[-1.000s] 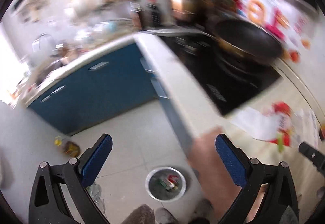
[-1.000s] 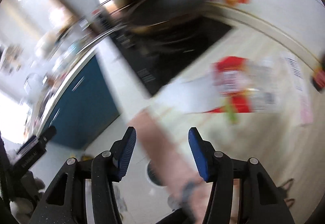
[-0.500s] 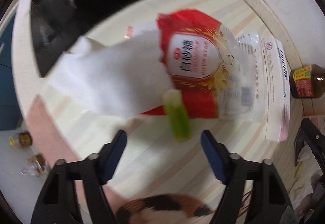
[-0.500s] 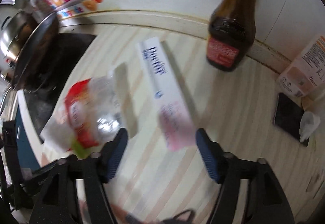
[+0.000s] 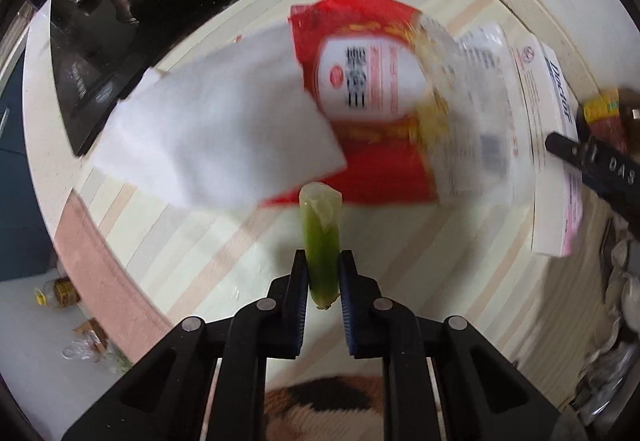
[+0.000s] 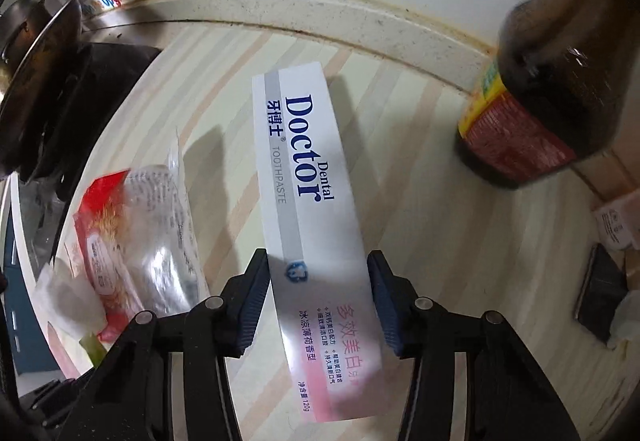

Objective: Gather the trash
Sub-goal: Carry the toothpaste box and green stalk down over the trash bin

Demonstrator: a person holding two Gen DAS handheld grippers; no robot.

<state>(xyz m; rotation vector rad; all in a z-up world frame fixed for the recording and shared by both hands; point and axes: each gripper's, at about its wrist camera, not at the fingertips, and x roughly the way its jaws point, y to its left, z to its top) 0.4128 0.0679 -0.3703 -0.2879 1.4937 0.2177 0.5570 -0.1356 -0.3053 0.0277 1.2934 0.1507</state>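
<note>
My left gripper (image 5: 323, 273) is shut on a green vegetable stalk (image 5: 320, 237) that points toward a red sugar bag (image 5: 372, 97) and a white tissue (image 5: 216, 137) on the striped counter. My right gripper (image 6: 318, 275) has its pads against both sides of a white Doctor toothpaste box (image 6: 308, 177) lying on the counter. The red bag (image 6: 120, 233) also shows to the left in the right wrist view. The toothpaste box (image 5: 548, 145) lies at the right in the left wrist view, with part of the right gripper over it.
A dark sauce bottle (image 6: 552, 97) stands by the back wall at the right. A black cooktop (image 5: 132, 1) with a pan (image 6: 36, 53) lies to the left. A black phone (image 6: 600, 293) and a tissue lie at the far right. The counter edge (image 5: 92, 253) drops to the floor.
Both grippers swung from the room down to the counter. The left one closed on the green stalk. The right one moved over the toothpaste box and closed on its sides.
</note>
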